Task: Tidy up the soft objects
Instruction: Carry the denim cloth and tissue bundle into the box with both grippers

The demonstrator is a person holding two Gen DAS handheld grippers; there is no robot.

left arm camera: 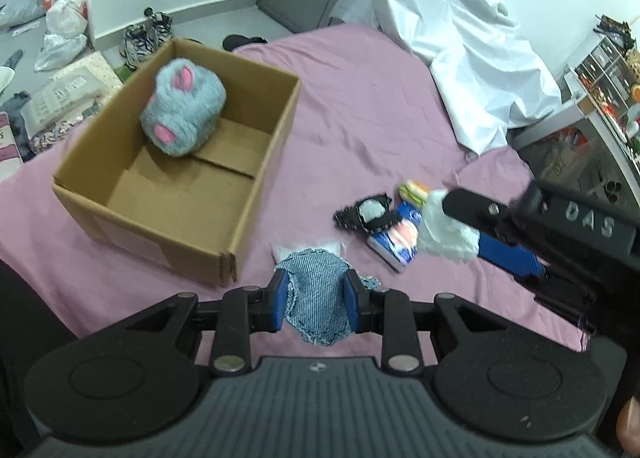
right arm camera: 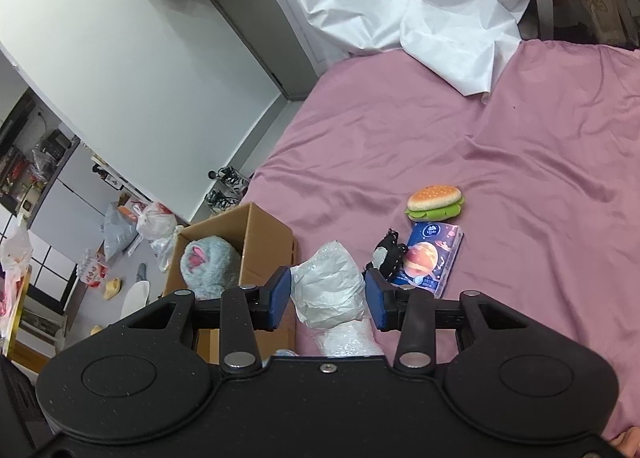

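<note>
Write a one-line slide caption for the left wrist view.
Left gripper holds a blue knit cloth beside the cardboard box containing a grey plush toy.

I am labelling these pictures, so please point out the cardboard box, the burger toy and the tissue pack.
cardboard box [left arm camera: 256, 194]: left wrist view, on its right wall.
burger toy [right arm camera: 434, 194]: right wrist view, on the top bun.
tissue pack [right arm camera: 430, 258]: right wrist view, on the printed planet on its top face.

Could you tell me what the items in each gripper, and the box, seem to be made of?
Left gripper: blue knit cloth, ribbed weave. Right gripper: white crinkled bag, apparently thin plastic, faintly glossy. Box: brown corrugated cardboard, matte.
</note>
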